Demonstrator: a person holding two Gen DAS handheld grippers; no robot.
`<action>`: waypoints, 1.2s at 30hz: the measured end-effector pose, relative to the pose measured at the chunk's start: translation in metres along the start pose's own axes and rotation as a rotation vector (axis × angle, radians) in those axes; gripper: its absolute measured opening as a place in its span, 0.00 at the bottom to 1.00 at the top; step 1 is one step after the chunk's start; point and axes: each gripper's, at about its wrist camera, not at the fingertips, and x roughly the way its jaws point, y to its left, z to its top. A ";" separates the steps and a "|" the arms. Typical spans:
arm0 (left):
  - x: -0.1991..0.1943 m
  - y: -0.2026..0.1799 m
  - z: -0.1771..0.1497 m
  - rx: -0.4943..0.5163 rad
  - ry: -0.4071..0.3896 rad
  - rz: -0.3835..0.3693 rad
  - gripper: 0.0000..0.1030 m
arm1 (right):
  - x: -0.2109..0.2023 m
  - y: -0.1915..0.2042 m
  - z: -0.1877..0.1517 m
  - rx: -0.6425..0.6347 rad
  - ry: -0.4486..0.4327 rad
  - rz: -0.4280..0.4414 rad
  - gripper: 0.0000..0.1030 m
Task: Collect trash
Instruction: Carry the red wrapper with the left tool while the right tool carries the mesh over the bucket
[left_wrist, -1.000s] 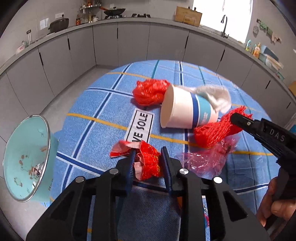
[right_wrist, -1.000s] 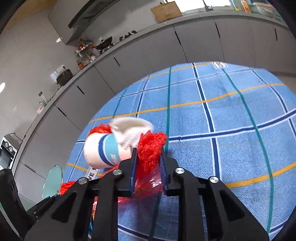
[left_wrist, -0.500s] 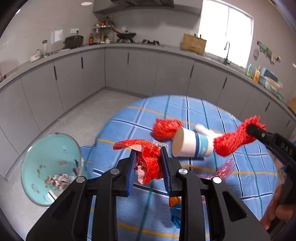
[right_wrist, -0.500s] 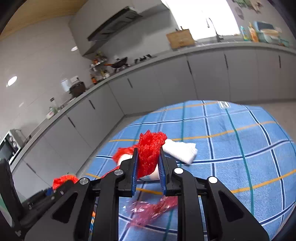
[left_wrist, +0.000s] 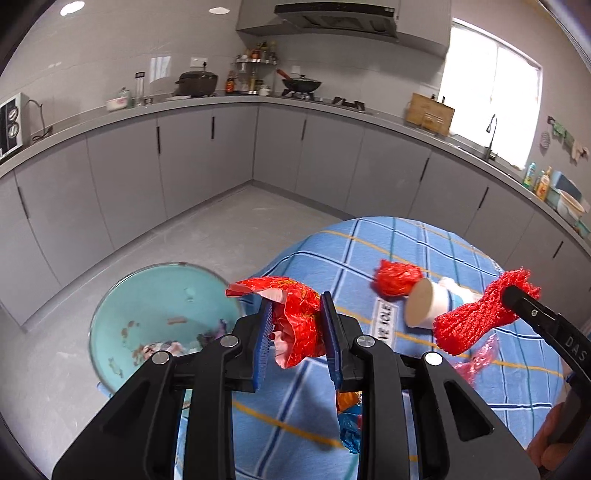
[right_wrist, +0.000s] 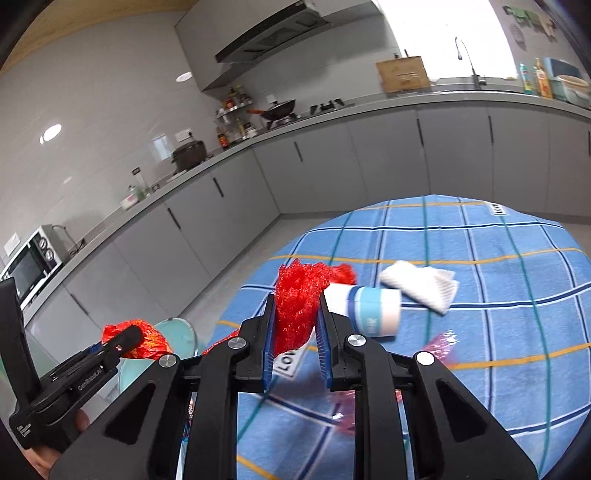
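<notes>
- Two grippers each carry a piece of trash above the table: the left gripper (left_wrist: 295, 328) is clamped narrow on a crumpled red wrapper (left_wrist: 291, 314), and the right gripper (right_wrist: 295, 325) is clamped narrow on a wad of red mesh (right_wrist: 297, 299).
- Below the left gripper, off the table's left edge, a teal bin (left_wrist: 147, 306) stands open on the floor with scraps already inside.
- On the blue checked tablecloth (right_wrist: 498, 295), a paper cup (right_wrist: 369, 308) lies on its side near the table's left edge, with a second red mesh ball (left_wrist: 397, 277) touching its far side.
- A white crumpled tissue (right_wrist: 421, 282) lies just beside the cup, toward the table's middle.
- A pink clear plastic wrapper (right_wrist: 441, 341) lies on the cloth on the near side of the cup.
- Orange and blue scraps (left_wrist: 349, 424) lie at the near edge, partly hidden behind the left gripper's fingers.
- Grey cabinets (left_wrist: 184, 166) line the walls beyond.
</notes>
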 end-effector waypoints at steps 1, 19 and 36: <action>0.000 0.004 0.000 -0.004 0.000 0.006 0.25 | 0.002 0.002 -0.001 -0.004 0.003 0.004 0.20; -0.017 0.086 0.005 -0.115 -0.043 0.097 0.25 | 0.031 0.081 -0.013 -0.120 0.047 0.100 0.20; -0.021 0.159 0.008 -0.222 -0.067 0.214 0.25 | 0.063 0.135 -0.029 -0.207 0.108 0.159 0.20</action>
